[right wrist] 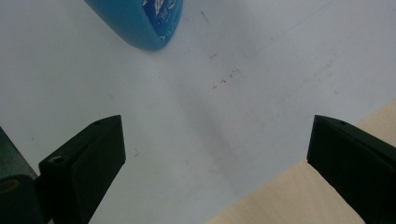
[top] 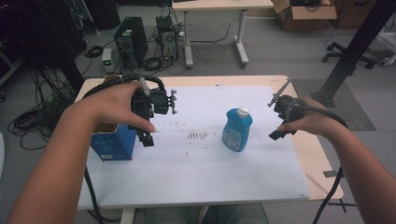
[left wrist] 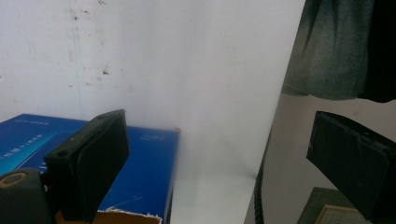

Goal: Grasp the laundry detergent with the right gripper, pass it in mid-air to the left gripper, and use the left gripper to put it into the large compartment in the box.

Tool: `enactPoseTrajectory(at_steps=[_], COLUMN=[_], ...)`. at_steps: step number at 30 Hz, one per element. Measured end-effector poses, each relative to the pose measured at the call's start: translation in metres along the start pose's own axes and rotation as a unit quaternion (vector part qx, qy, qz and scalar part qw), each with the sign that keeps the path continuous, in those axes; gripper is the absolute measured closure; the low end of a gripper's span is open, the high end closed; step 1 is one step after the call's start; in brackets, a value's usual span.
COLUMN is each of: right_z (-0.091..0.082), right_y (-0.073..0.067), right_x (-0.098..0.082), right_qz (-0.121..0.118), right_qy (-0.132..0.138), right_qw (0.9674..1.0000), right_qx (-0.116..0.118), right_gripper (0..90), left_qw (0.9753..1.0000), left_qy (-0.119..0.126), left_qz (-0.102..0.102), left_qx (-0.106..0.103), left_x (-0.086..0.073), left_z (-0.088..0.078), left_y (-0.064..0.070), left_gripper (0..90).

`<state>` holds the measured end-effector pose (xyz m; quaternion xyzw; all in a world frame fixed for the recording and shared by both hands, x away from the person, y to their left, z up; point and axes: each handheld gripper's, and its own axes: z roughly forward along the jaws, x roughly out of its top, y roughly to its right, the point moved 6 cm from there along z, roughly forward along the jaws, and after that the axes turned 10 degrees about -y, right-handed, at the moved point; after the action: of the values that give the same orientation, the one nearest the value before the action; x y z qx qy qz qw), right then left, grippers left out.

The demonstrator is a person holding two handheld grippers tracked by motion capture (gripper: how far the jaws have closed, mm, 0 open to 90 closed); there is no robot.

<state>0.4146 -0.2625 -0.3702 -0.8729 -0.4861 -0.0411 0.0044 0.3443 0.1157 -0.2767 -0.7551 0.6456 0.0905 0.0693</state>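
Left tool [top: 148,135]: jaws apart, nothing between them, hanging over the tabletop's left side, tips pointing down. In the left gripper view its jaws frame the white sheet [left wrist: 187,70], with the blue box [left wrist: 140,177] under the left jaw.

Right tool [top: 276,134]: jaws also wide apart, holding nothing, over the sheet's right edge. The right gripper view looks down on the white sheet and the bare wood strip at 5 o'clock.

Blue bottle [top: 236,129], white cap, stands upright on the sheet at centre-right. It sits at roughly 9 o'clock from the right tool, near but not touching; at 3 o'clock from the left tool, well apart. In the right gripper view its base [right wrist: 140,23] shows at 11 o'clock, outside the jaws.

Blue box [top: 113,143] is at the tabletop's left edge, open top, just beside the left tool at 8 o'clock.

Surface: light wood tabletop [top: 317,158] covered by a scuffed white sheet, dark marks at centre.

Room: grey floor, PC tower [top: 130,39] and cable tangle at 11 o'clock, second table [top: 215,28] at 12, cardboard box [top: 303,14] at 1.
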Motion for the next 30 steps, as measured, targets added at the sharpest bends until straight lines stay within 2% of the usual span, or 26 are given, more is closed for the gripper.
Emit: enactPoseTrajectory(at_steps=[14, 16, 19, 22, 23, 24, 30], right_z=[0.019, 0.025, 0.027, 0.03, 0.031, 0.031, 0.037], right_y=[-0.022, -0.03, -0.032, -0.034, -0.036, -0.036, -0.04], right_x=[0.002, 0.003, 0.004, 0.007, 0.008, 0.008, 0.014], right_qz=[-0.003, -0.003, -0.005, -0.001, 0.001, 0.001, 0.005], right_qy=[0.046, 0.057, 0.063, 0.078, 0.093, 0.093, 0.138], right_qw=[0.9989, 0.9983, 0.9979, 0.9968, 0.9955, 0.9955, 0.9904], right_qx=[0.013, 0.016, 0.017, 0.018, 0.019, 0.019, 0.014], right_gripper=[4.8, 4.8, 4.9, 4.9, 4.9, 4.9, 5.1], left_qw=[1.0, 1.0, 1.0, 1.0, 1.0, 1.0, 1.0], left_qy=[0.0, 0.001, 0.0, 0.002, 0.002, 0.002, 0.002], left_qz=[-0.002, -0.001, 0.0, 0.001, 0.002, 0.002, -0.001], left_qx=[-0.001, -0.001, 0.0, -0.001, -0.001, -0.001, -0.003], left_x=[0.002, 0.002, 0.003, 0.004, 0.004, 0.003, 0.001], left_z=[0.001, 0.001, 0.001, 0.002, 0.002, 0.003, 0.004], left_y=[0.0, -0.001, -0.001, 0.0, 0.0, 0.0, -0.002], left_gripper=[6.2, 6.2, 6.2, 6.2, 6.2, 6.2, 6.2])
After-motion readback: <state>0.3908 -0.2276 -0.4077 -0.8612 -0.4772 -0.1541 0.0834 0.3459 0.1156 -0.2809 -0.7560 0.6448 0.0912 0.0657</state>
